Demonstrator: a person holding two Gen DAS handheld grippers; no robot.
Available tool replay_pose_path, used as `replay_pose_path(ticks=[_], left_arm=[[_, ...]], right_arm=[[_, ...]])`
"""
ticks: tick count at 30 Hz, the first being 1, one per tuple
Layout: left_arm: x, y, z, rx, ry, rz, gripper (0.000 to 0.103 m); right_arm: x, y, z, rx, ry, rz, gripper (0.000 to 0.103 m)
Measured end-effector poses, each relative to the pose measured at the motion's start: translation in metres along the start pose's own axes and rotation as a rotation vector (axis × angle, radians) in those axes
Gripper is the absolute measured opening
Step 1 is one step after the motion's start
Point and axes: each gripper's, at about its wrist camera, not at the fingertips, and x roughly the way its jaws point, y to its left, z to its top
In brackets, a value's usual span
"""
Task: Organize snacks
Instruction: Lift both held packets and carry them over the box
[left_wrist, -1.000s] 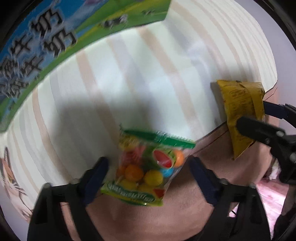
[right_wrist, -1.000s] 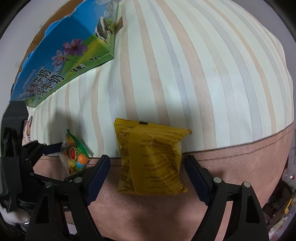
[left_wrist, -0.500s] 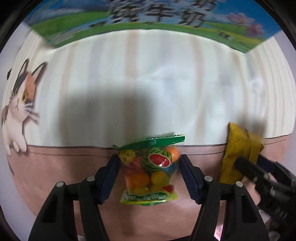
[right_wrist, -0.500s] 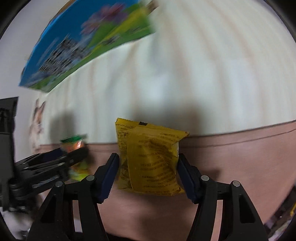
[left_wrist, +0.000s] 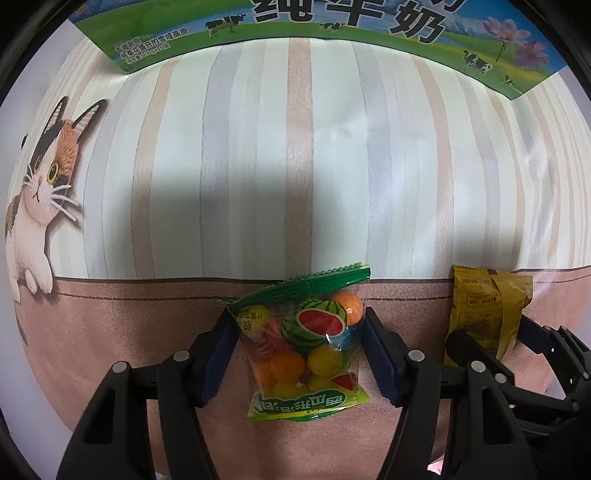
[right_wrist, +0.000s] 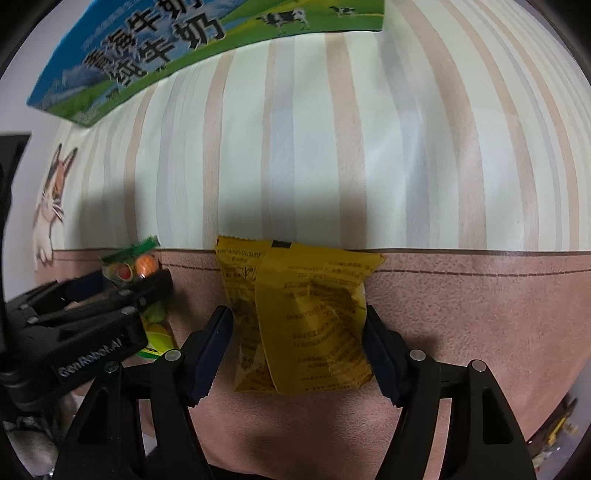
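Observation:
My left gripper (left_wrist: 301, 349) is shut on a clear fruit candy bag (left_wrist: 304, 347) with a green top seal, held between the blue pads. My right gripper (right_wrist: 297, 349) is shut on a yellow snack packet (right_wrist: 306, 317). Both bags hang over the pink front band of the tablecloth. In the left wrist view the yellow packet (left_wrist: 485, 314) sits to the right in the other gripper. In the right wrist view the candy bag (right_wrist: 133, 267) sits to the left in the other gripper.
A blue and green milk carton box (left_wrist: 332, 26) stands at the far side of the striped tablecloth (left_wrist: 295, 166); it also shows in the right wrist view (right_wrist: 177, 40). A cat picture (left_wrist: 40, 188) is printed at the cloth's left.
Both grippers closed from open onto their bags and lifted them. Both views swung to face the milk box more squarely, and the box looms closer.

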Motion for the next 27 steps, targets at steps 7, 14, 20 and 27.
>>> replay_pose_path(ticks=[7, 14, 20, 27], left_arm=[[-0.014, 0.008, -0.007, 0.023, -0.019, 0.000, 0.056], [-0.047, 0.006, -0.004, 0.029, -0.062, -0.035, 0.053], [-0.091, 0.004, 0.005, 0.034, -0.123, -0.068, 0.052], [-0.155, 0.008, 0.027, 0.045, -0.200, -0.120, 0.052]], right_arm=[[0.004, 0.015, -0.012, -0.019, -0.053, -0.047, 0.061], [-0.015, 0.009, -0.020, 0.040, -0.074, 0.029, 0.051], [-0.047, 0.001, -0.021, 0.076, -0.117, 0.111, 0.050], [-0.106, 0.000, -0.001, 0.099, -0.213, 0.223, 0.049]])
